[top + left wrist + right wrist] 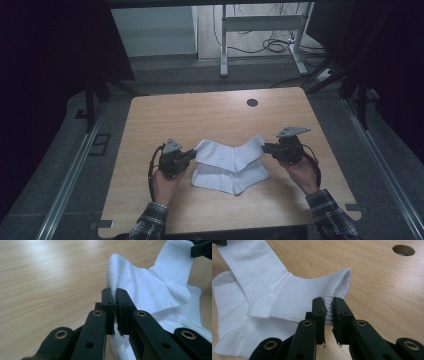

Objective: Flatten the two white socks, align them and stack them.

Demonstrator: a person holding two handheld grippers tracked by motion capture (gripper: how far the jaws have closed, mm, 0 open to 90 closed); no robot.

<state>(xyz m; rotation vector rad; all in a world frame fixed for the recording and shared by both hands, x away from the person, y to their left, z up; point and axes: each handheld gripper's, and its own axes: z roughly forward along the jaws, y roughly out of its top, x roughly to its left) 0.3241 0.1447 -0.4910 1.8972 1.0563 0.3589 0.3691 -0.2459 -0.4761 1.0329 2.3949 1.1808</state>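
Observation:
A white sock (230, 154) hangs stretched between my two grippers just above the wooden table (210, 112). My left gripper (192, 154) is shut on the sock's toe end (117, 277). My right gripper (265, 147) is shut on its ribbed cuff (322, 292). The sock sags in the middle into a V. A second white sock (227, 179) lies flat on the table under it, also seen in the left gripper view (197, 325) and the right gripper view (229, 315).
A round cable hole (252, 102) sits in the table near its far edge, right of centre (403, 250). Beyond the table stand a metal frame's legs (223, 45) and cables on the floor.

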